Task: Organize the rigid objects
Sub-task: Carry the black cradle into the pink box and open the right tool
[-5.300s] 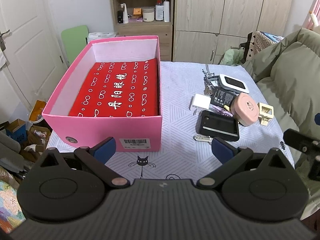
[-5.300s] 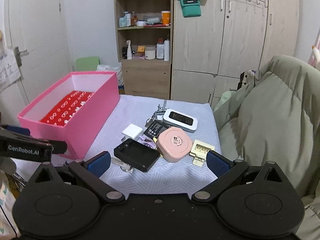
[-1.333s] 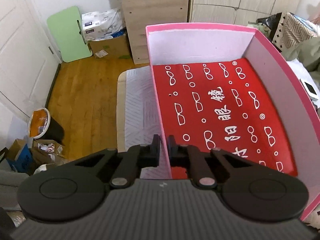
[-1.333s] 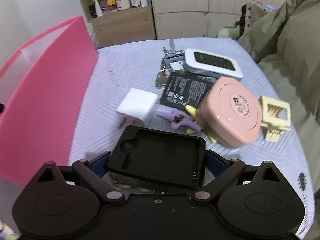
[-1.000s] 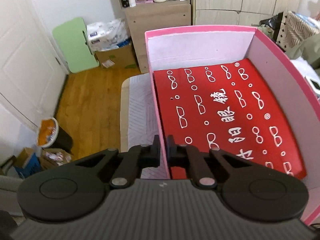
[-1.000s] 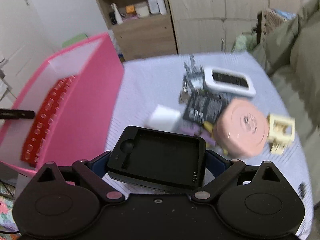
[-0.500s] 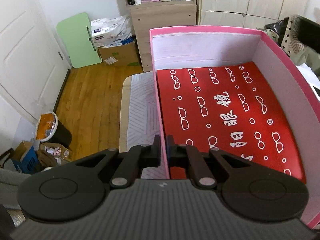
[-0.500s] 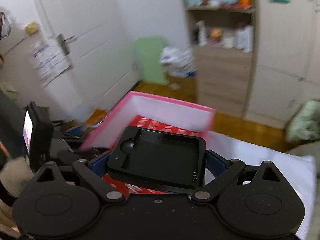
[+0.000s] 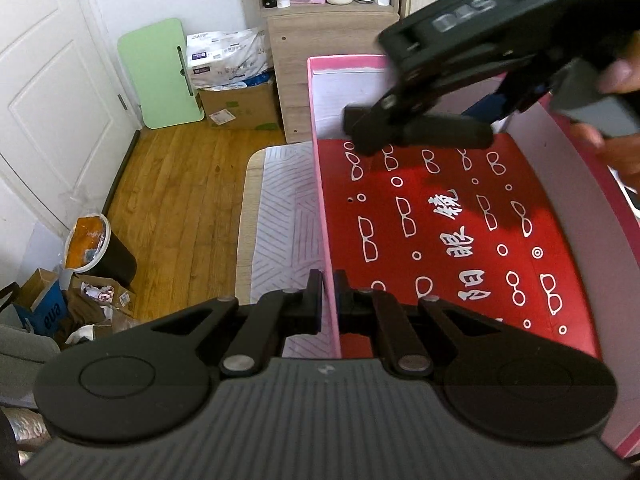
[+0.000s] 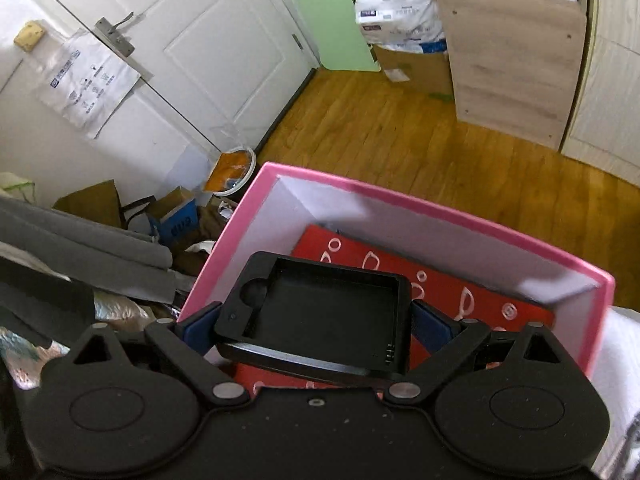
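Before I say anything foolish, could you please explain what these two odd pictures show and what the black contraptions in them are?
No robot here: a person holds a hand-operated two-finger gripper in each hand, each with a wide-angle camera looking along its fingers. The black shapes at the bottom of each picture are the gripper that carries that camera.

In the left-hand picture, the left gripper is shut on the side wall of the pink box, apparently steadying it. The box has a red lining printed with white glasses. The right gripper reaches in from the upper right, held by a hand.

In the right-hand picture, the right gripper is shut on a black plastic tray, carried above the box, probably to be set inside.
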### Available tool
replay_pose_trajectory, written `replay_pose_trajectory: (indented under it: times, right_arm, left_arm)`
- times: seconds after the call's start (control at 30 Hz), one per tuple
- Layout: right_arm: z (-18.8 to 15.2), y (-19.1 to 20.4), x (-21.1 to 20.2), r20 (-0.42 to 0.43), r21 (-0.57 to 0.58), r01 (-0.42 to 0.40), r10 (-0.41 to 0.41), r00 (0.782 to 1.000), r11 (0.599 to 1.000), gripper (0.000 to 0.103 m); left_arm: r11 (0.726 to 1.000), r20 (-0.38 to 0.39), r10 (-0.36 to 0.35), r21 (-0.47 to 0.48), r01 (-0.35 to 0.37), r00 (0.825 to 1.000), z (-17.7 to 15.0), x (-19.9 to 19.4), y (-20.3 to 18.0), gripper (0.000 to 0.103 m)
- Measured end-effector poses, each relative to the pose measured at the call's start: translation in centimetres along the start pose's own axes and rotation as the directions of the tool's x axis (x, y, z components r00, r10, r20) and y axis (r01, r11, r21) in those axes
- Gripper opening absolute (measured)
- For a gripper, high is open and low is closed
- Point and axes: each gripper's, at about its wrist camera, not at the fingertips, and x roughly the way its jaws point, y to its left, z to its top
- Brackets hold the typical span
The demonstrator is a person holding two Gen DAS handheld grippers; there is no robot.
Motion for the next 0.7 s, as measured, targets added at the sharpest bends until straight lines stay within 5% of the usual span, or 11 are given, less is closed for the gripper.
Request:
replay_pose_trajectory:
  times: [0.37, 0.7]
  right_arm:
    - [-0.5, -0.2, 5.6, -0.073, 0.009, 0.081, -0.08, 0.994, 0.997, 0.1]
    - [-0.7, 0.2, 2.3, 0.01, -0.019, 0.081, -0.081, 0.997, 0.997, 0.101]
  left_arm:
    - [1.0, 0.003, -0.004, -0.006, 0.004, 1.0, -0.1, -0.1, 0.3, 0.005]
    - [1.0, 0.004, -0.006, -0.008, 0.006, 1.0, -0.1, 0.0, 0.4, 0.006]
